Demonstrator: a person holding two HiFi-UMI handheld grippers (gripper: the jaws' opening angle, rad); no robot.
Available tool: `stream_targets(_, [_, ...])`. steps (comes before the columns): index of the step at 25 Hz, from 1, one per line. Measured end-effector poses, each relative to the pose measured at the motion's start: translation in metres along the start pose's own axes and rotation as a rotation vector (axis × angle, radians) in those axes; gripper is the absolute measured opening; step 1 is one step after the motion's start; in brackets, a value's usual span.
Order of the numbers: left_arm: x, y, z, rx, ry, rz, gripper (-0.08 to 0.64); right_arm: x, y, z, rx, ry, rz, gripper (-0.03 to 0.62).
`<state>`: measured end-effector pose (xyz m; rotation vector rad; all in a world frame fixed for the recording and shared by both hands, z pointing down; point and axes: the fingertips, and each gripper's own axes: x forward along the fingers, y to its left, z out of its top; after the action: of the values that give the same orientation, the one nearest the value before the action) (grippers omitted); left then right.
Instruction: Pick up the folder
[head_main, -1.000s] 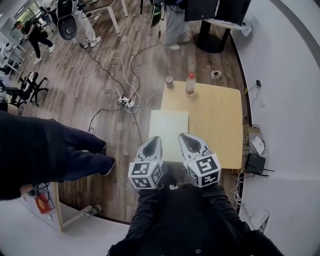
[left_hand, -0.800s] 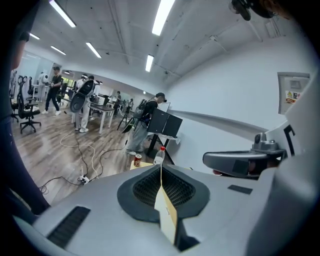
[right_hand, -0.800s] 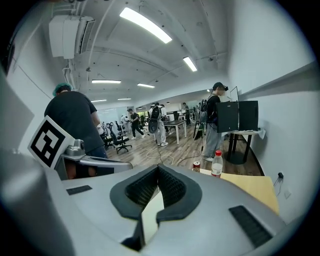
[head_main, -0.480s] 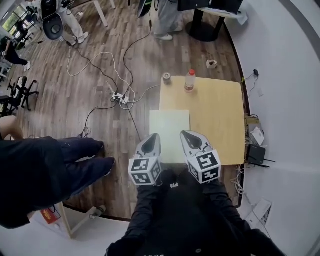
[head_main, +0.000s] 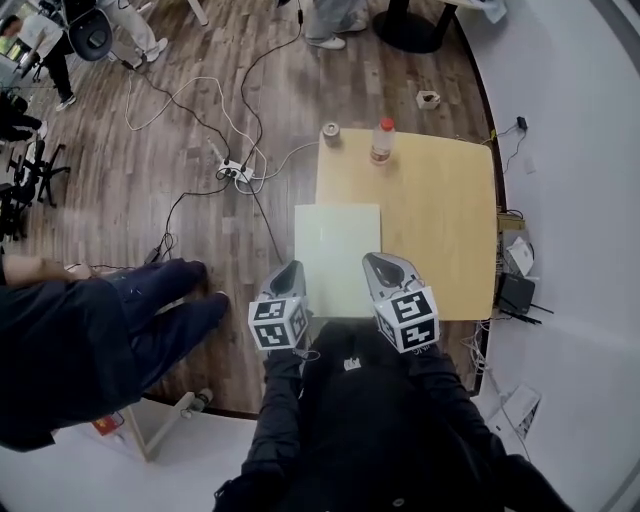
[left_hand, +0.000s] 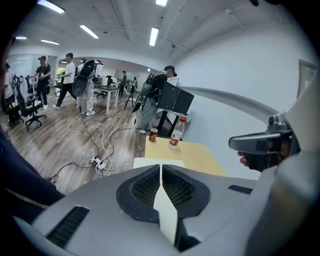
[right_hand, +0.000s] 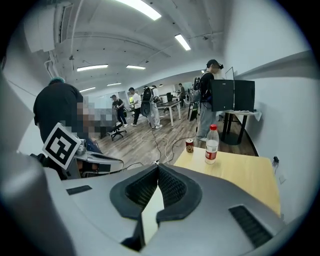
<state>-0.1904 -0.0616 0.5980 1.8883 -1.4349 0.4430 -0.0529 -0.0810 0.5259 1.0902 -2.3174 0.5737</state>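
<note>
Meanwhile left gripper (head_main: 290, 270) and right gripper (head_main: 376, 264), closed and empty, sank toward the folder (head_main: 337, 245).

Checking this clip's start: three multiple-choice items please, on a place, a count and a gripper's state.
1. The pale flat rectangular folder lies: A) on the near left part of the light wooden table B) on the floor C) between jaws
2. Drink containers at the table's far edge: A) one B) two C) four
3. The left gripper is: A) wide open B) shut on the folder C) shut, empty
A: it lies flat on the tabletop. B: a red can and a clear red-capped bottle. C: its jaws meet with nothing between.
</note>
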Motion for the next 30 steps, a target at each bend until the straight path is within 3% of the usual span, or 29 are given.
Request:
stream_targets(6, [0.035,0.03,-0.039,-0.068,0.099,0.02,0.038,0.026,-0.007,-0.03,0.008,0.073,0.028,0.023])
stream_targets(11, [0.061,0.047,-0.06,-0.079,0.151,0.009,0.039,0.046,-0.006,-0.045,0.01,0.102,0.052,0.023])
stream_targets(13, [0.07,0.053,-0.067,-0.088,0.169,-0.002,0.07,0.053,-0.007,-0.053,0.011,0.116,0.06,0.023])
stream_targets(15, [0.079,0.058,-0.072,-0.098,0.188,-0.02,0.131,0.06,-0.01,-0.06,0.015,0.131,0.065,0.023])
stream_targets(24, [0.114,0.077,-0.086,-0.158,0.236,-0.113,0.207,0.082,-0.021,-0.081,0.041,0.174,0.064,0.023])
stream_targets(30, [0.133,0.075,-0.096,-0.217,0.291,-0.252,0.287,0.093,-0.026,-0.089,0.059,0.201,0.069,0.023])
